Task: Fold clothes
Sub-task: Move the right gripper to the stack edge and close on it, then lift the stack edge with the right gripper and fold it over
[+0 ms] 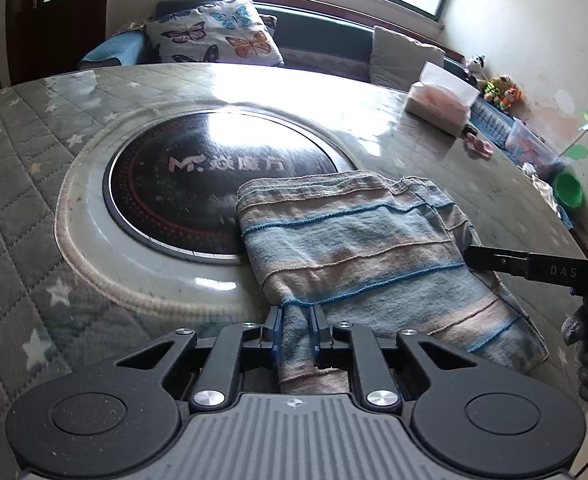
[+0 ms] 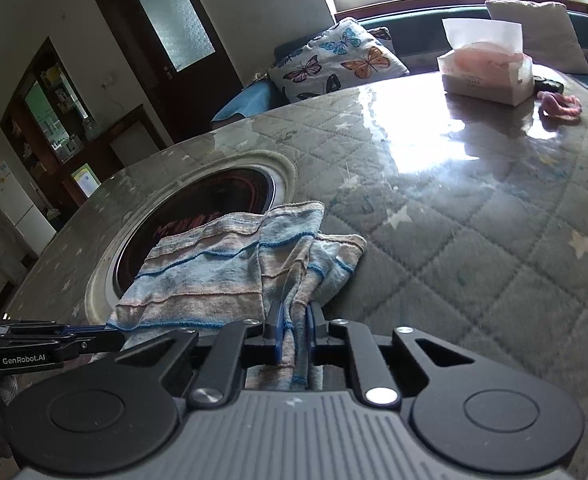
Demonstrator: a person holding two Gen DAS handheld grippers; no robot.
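I have my left gripper clamped on the near corner of the striped cloth, and my right gripper pinches its bunched right edge. The cloth lies folded on the bench, partly covering the dark round hob. Its pinched ends run out of sight behind both gripper bodies.

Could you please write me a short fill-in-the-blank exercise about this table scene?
1. Both the left claw and the right claw are shut on the striped ____.
2. The cloth partly covers the round black ____ set in the table.
3. The cushion behind the table is printed with ____.
4. The tissue pack stands on the ____.

Missing words: cloth; plate; butterflies; table
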